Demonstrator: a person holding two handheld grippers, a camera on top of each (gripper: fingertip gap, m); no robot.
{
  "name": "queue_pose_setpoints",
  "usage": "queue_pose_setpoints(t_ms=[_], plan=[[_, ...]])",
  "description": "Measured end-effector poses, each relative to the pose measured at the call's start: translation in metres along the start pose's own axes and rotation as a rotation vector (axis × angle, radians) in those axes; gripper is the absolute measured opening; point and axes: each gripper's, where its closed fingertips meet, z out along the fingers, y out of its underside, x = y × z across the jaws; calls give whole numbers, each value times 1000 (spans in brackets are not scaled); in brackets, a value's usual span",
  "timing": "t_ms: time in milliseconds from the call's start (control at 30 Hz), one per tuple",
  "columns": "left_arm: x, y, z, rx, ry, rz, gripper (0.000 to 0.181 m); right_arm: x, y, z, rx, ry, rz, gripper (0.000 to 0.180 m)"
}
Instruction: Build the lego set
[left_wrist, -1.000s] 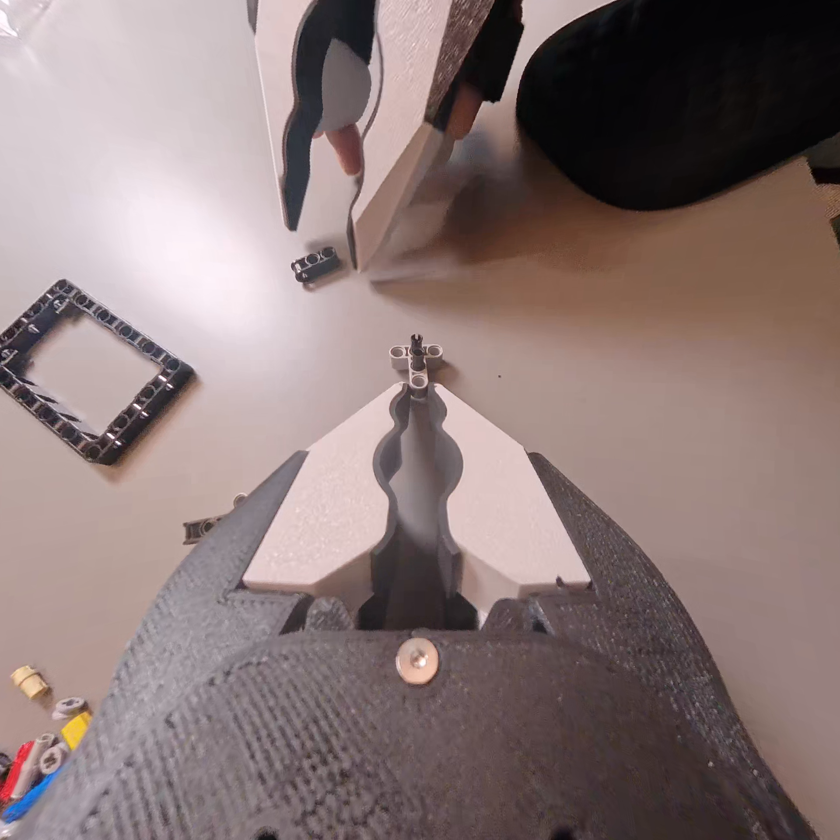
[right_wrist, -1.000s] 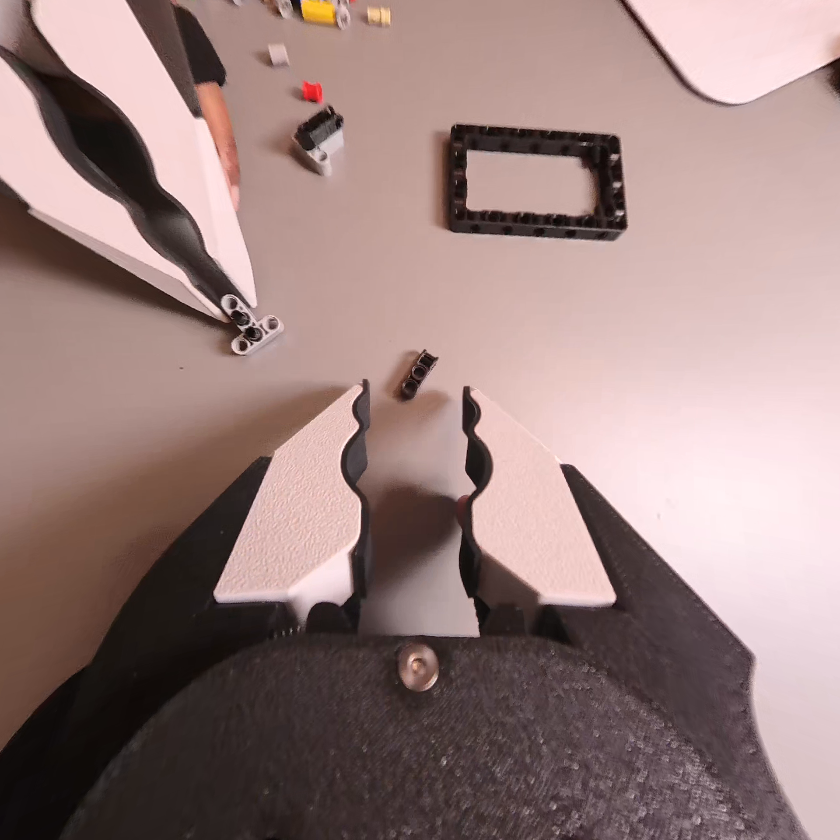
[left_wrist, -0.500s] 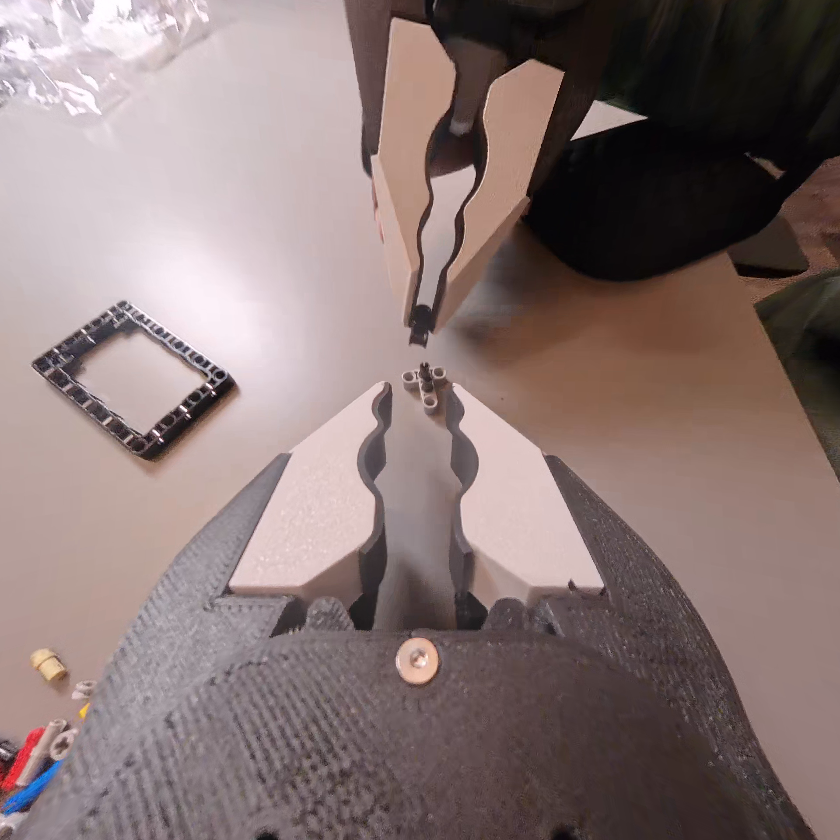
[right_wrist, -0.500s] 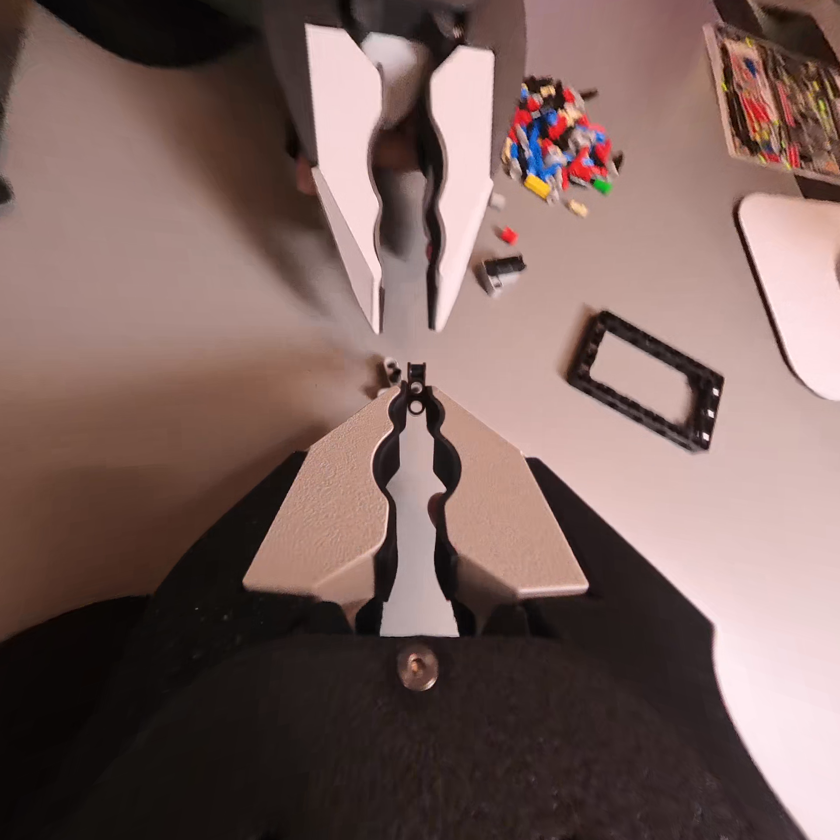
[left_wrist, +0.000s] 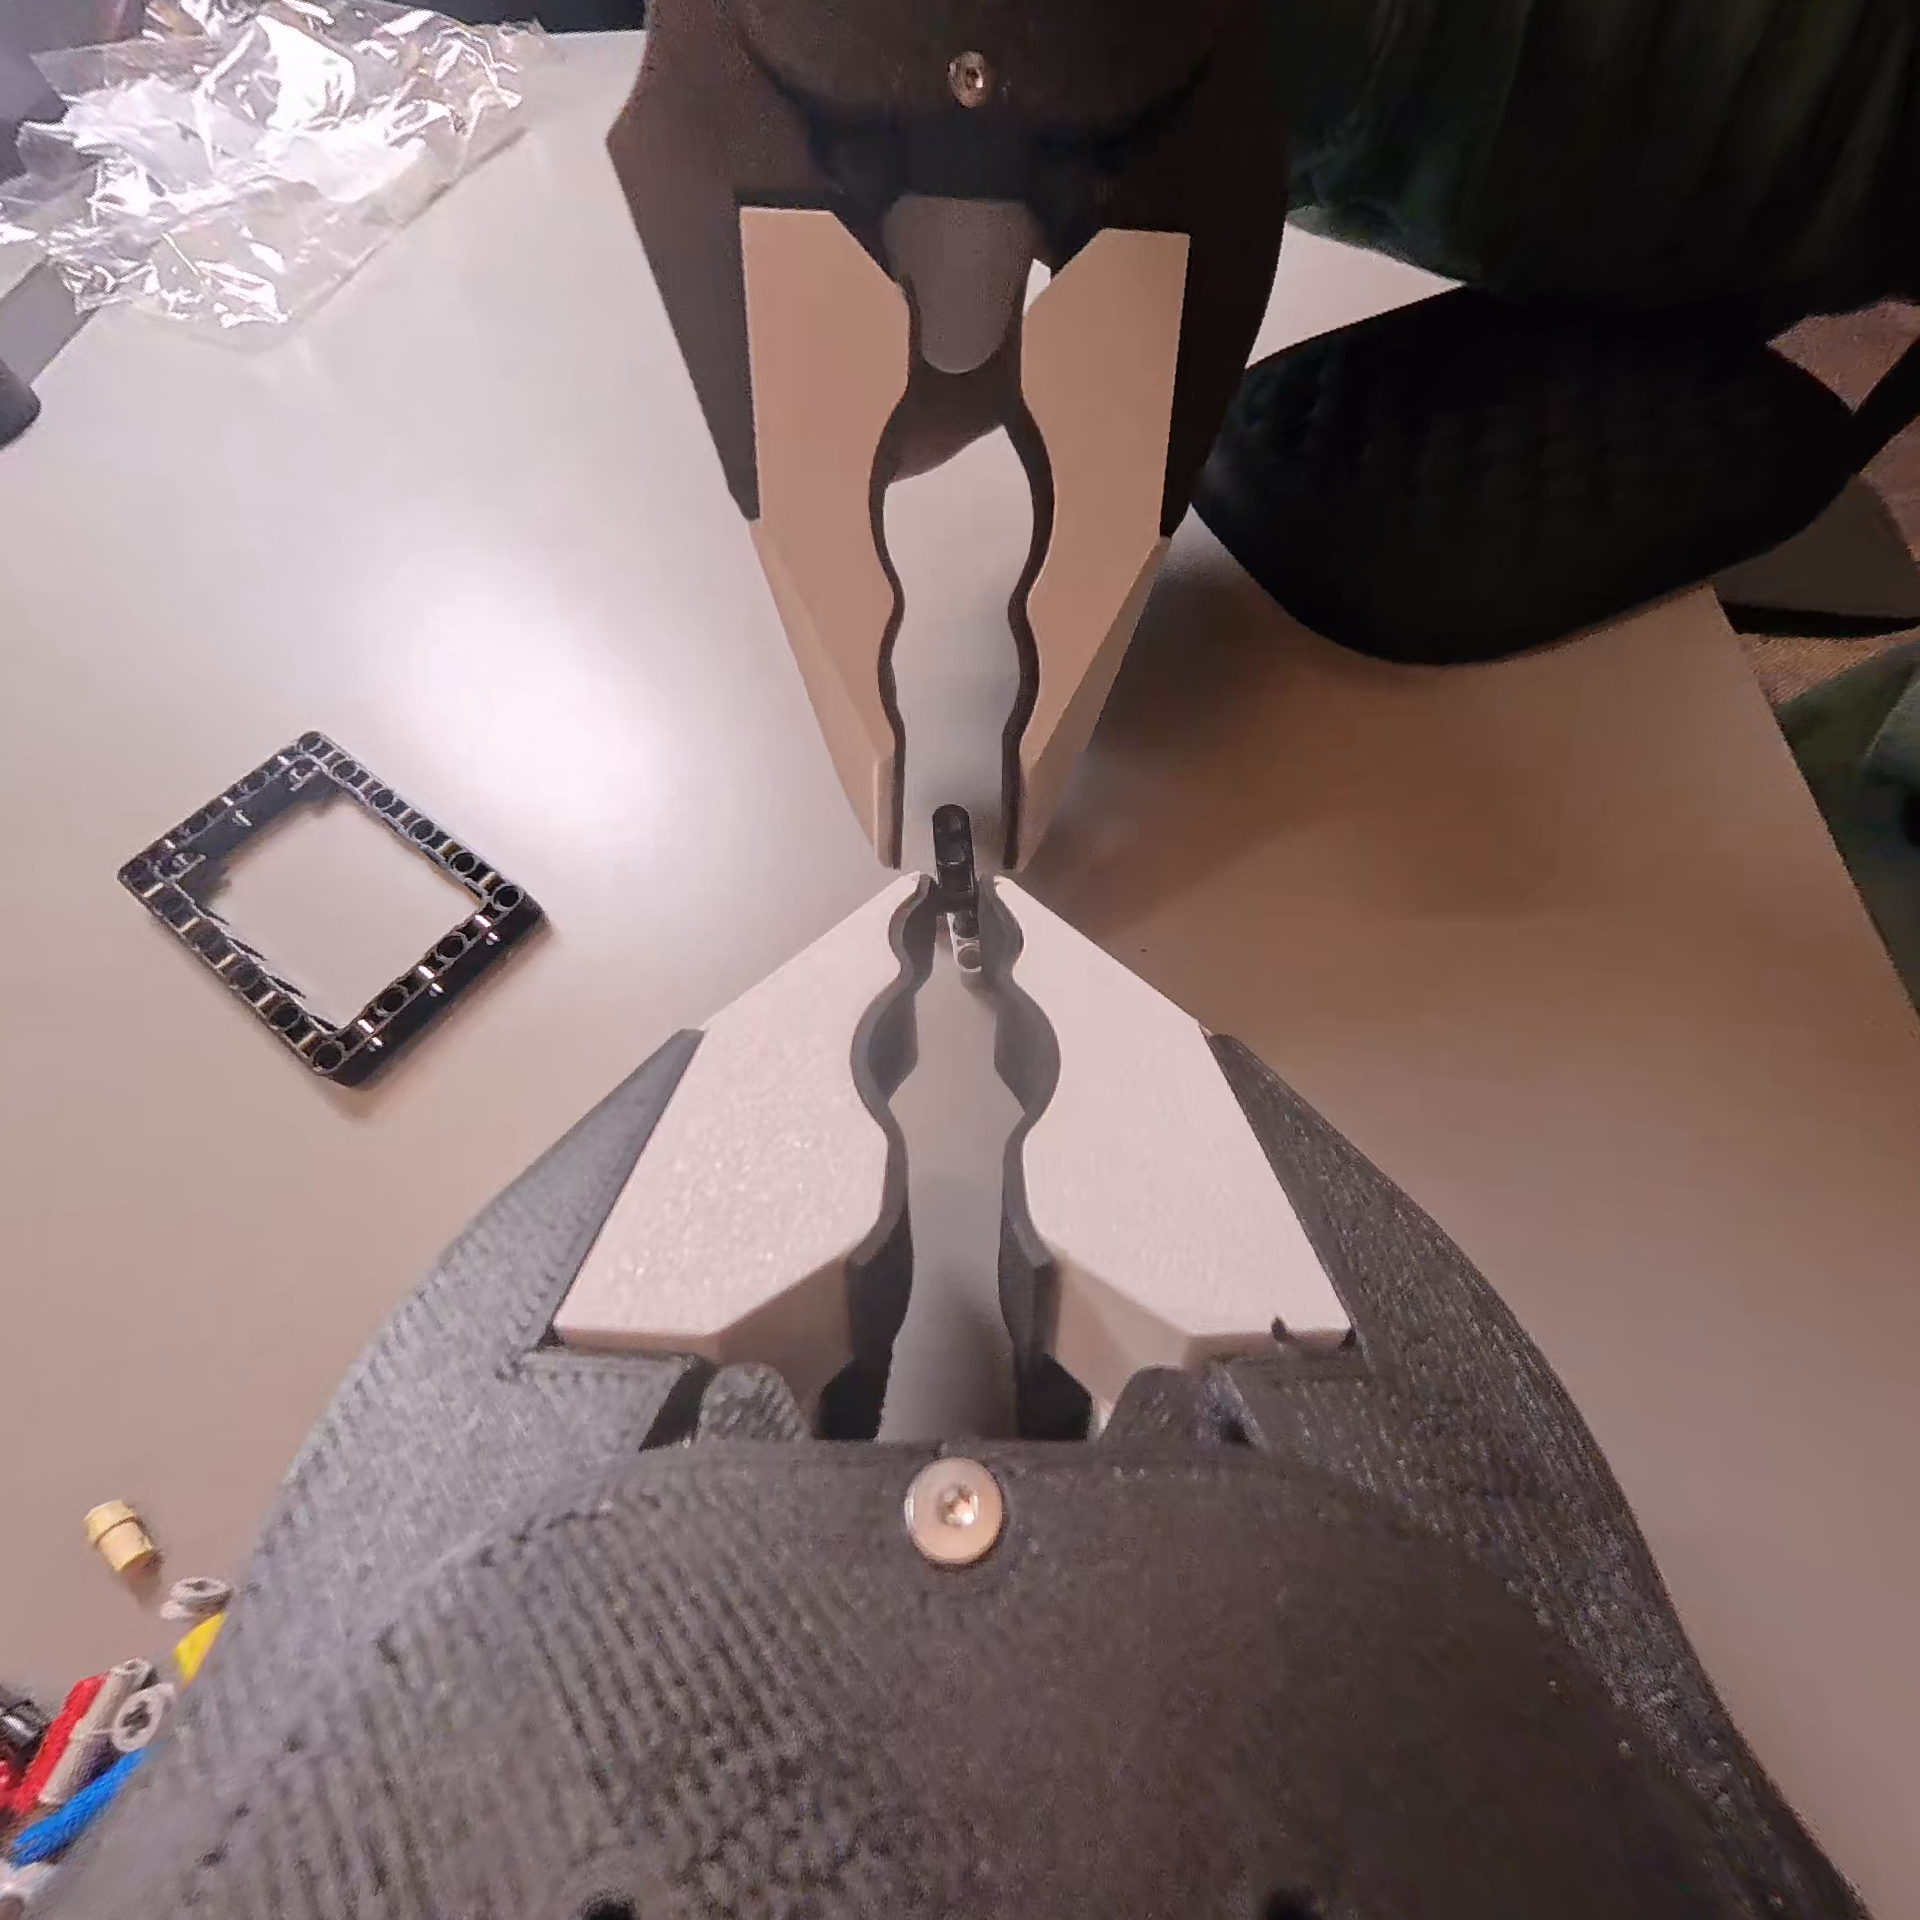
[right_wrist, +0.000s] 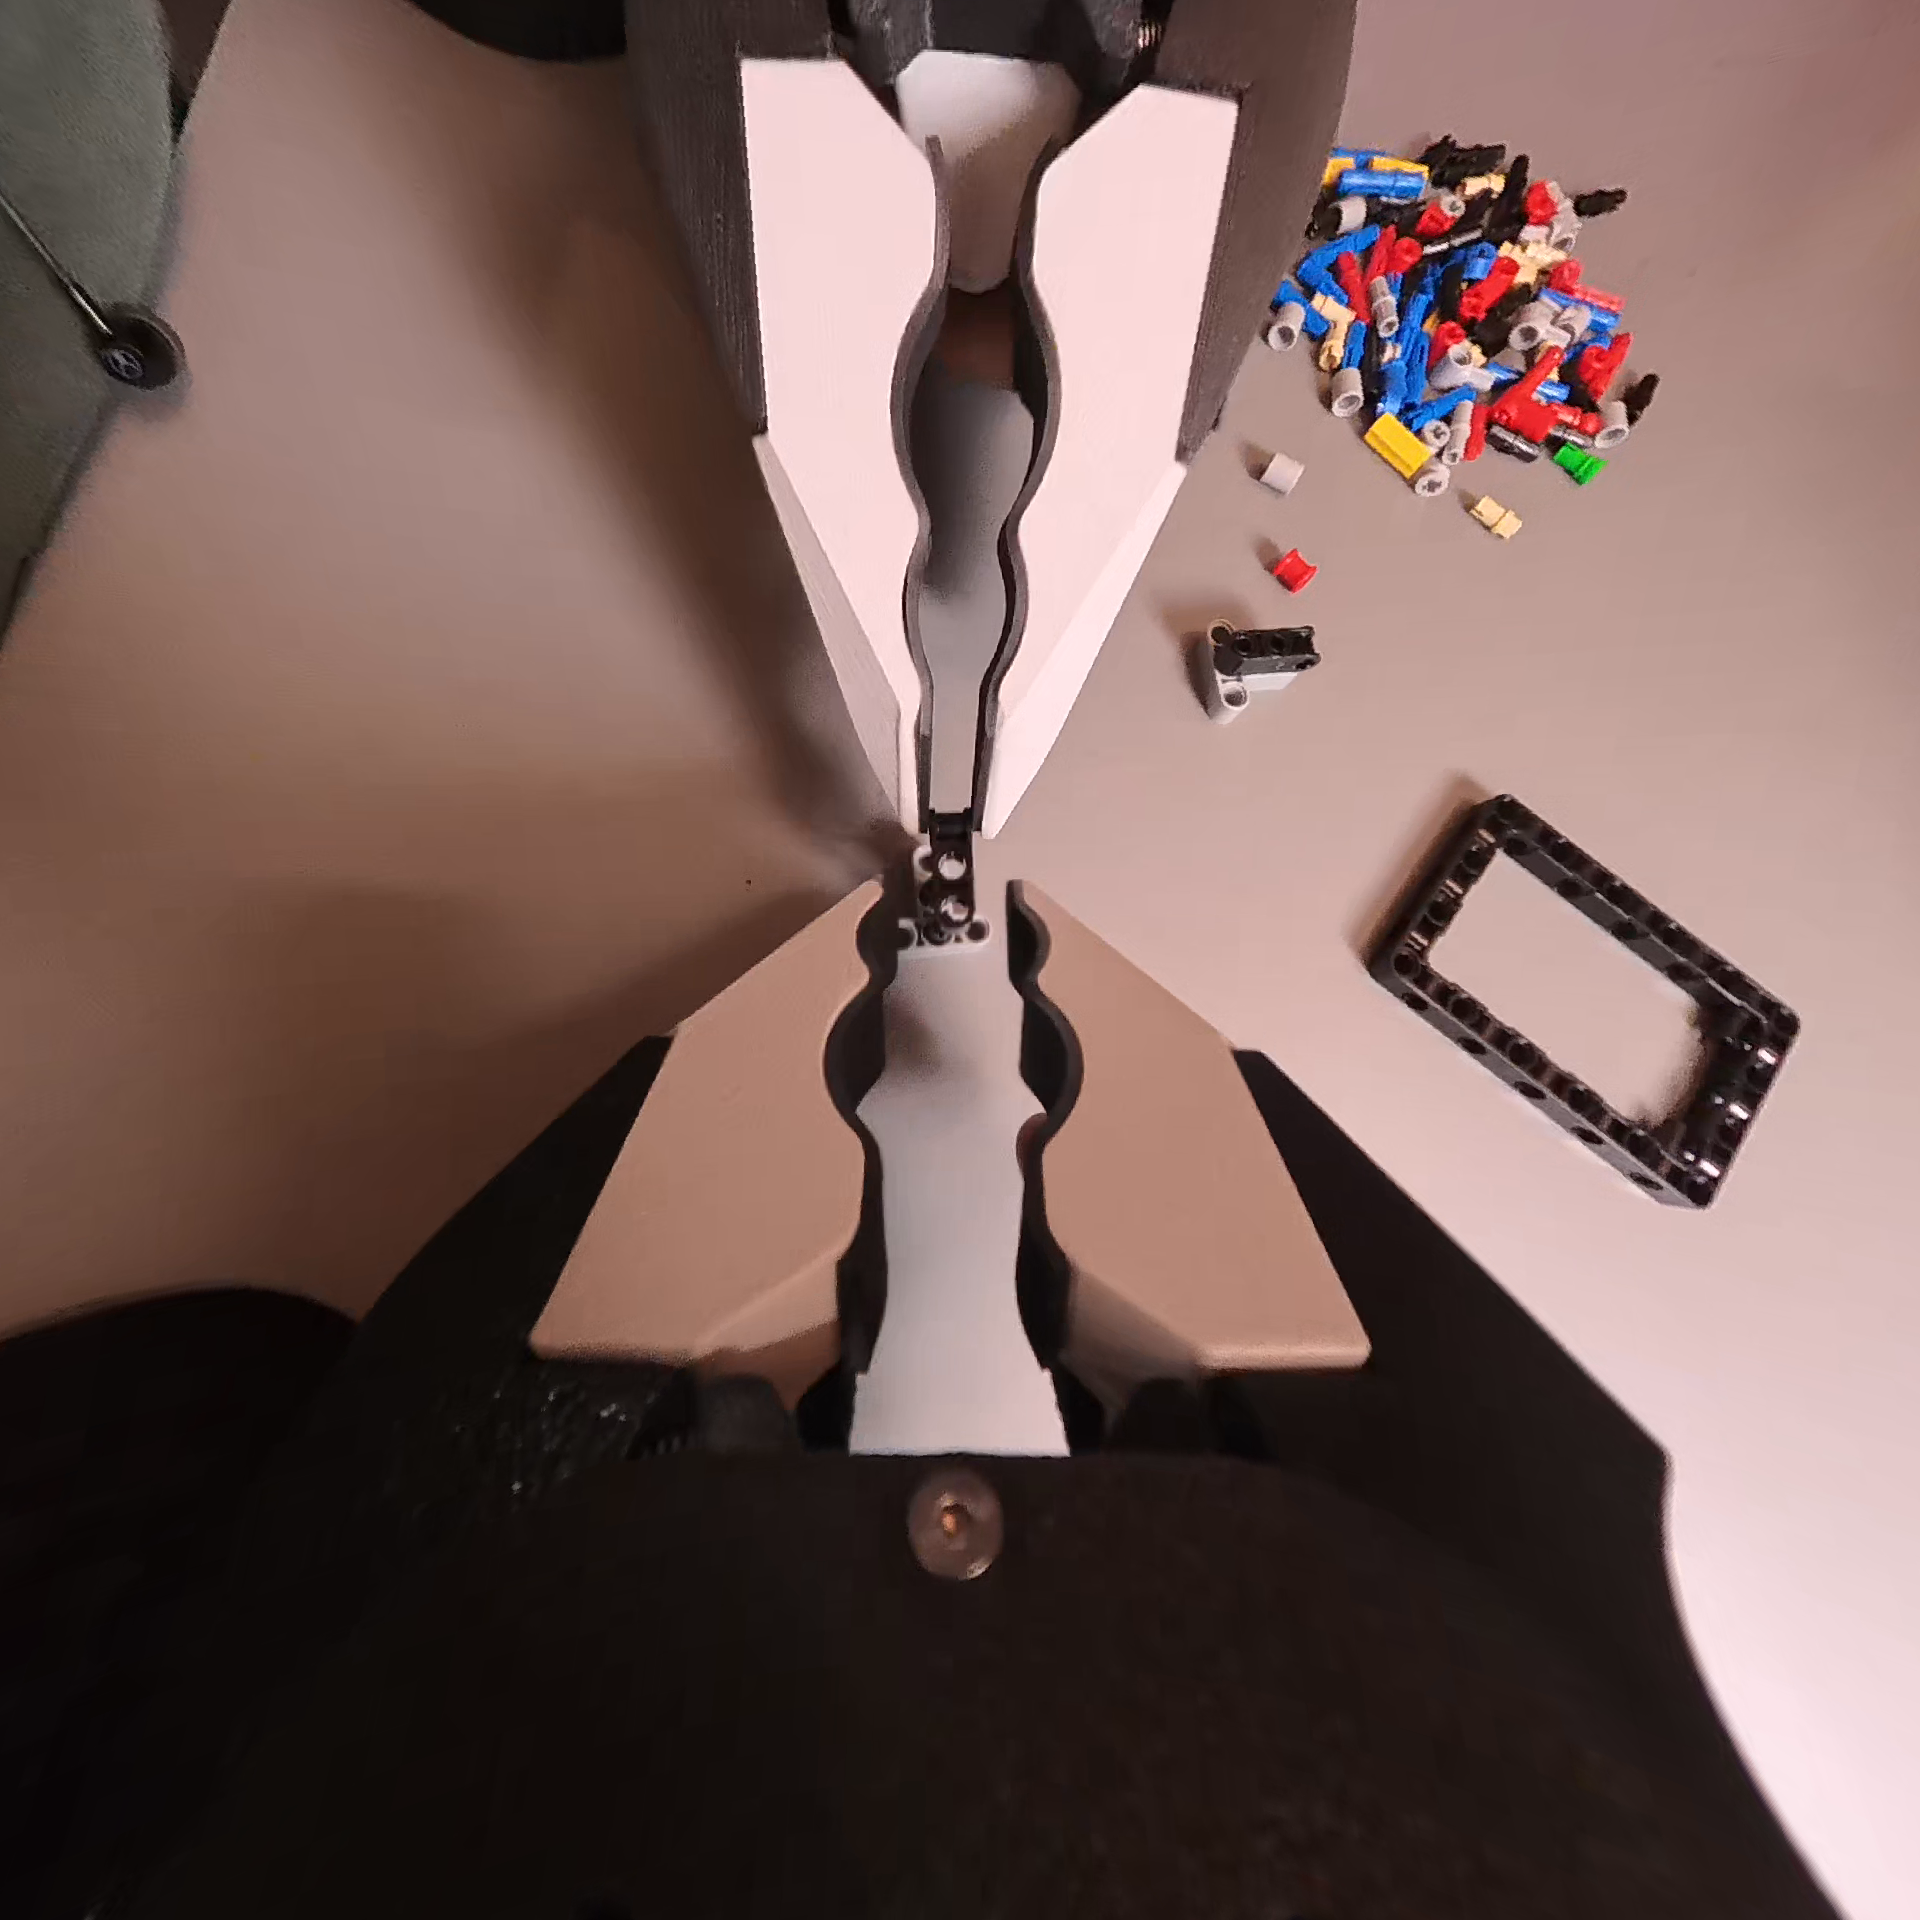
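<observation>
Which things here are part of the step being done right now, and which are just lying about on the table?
In use now:
- left gripper, pinching the grey T-shaped piece
- right gripper, jaws parted around the small black beam

Lying about:
- black rectangular frame
- pile of loose coloured pieces
- small grey and black sub-assembly
- clear plastic bags

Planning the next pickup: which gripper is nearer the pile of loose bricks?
Left. The left gripper has the pile beside its body; the right gripper comes from the opposite side, farther off.
</observation>
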Motion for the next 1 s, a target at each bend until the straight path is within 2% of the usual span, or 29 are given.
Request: queue_pose_setpoints(t_ms=[267, 1000], plan=[[5, 10, 4, -46, 28, -50, 7, -3, 1, -2, 106, 5, 22, 7], [-1, 11, 3, -40, 28, -126, 7, 1, 4, 3, 104, 13, 20, 5]])
